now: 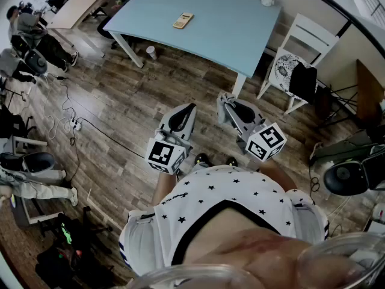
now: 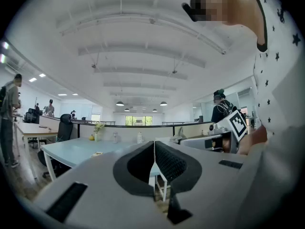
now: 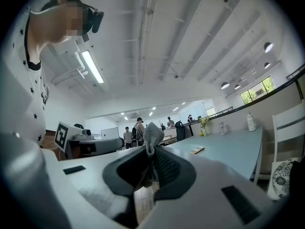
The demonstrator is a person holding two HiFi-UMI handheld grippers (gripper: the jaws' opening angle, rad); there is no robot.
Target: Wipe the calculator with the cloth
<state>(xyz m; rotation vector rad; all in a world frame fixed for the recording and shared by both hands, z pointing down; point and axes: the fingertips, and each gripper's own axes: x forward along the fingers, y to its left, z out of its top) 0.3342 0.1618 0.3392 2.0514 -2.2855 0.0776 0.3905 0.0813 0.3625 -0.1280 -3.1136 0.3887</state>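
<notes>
right gripper (image 3: 152,151): jaws pinching a small grey knitted cloth (image 3: 151,133) that sticks up between them. left gripper (image 2: 154,151): jaws pressed together, nothing between. both are held near the person, above the brown wooden plank floor (image 1: 132,101). the beige rectangular calculator (image 1: 183,20) lies far off on the pale blue table (image 1: 240,35), well apart from both grippers.

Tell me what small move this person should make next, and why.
Probably step toward the blue table. The right gripper is shut on the grey cloth, but the calculator lies far off on that table, apparently out of reach. The left gripper is shut and empty.
</notes>
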